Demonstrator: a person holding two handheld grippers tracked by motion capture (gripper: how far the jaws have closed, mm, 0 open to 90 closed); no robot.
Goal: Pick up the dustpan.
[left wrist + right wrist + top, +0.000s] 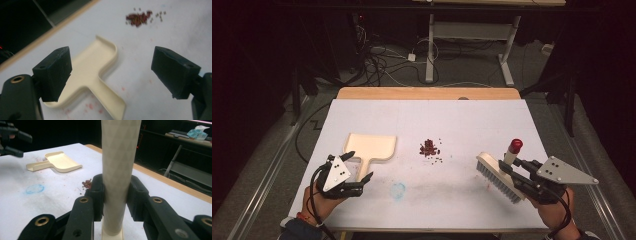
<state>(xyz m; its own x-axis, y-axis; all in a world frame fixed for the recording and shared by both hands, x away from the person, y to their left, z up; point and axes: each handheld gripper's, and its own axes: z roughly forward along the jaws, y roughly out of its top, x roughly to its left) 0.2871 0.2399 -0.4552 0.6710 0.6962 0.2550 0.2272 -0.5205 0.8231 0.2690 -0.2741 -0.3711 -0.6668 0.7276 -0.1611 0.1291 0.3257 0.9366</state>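
Observation:
A cream dustpan (371, 148) (98, 75) (56, 161) lies flat on the white table, handle toward the person. My left gripper (368, 178) (112, 72) hovers open just over that handle, jaws on either side and apart from it. A small heap of dark red crumbs (429, 147) (139, 18) (87, 183) sits mid-table. My right gripper (508, 167) (115, 192) is shut on the cream handle of a hand brush (498, 175) (120, 157); the handle has a red tip and the brush head hangs over the table at the right.
A blue smudge (398, 190) (34, 188) marks the table surface near the front. The table's wooden far edge (427, 93) borders a dark floor with cables. Another desk frame (472, 35) stands beyond.

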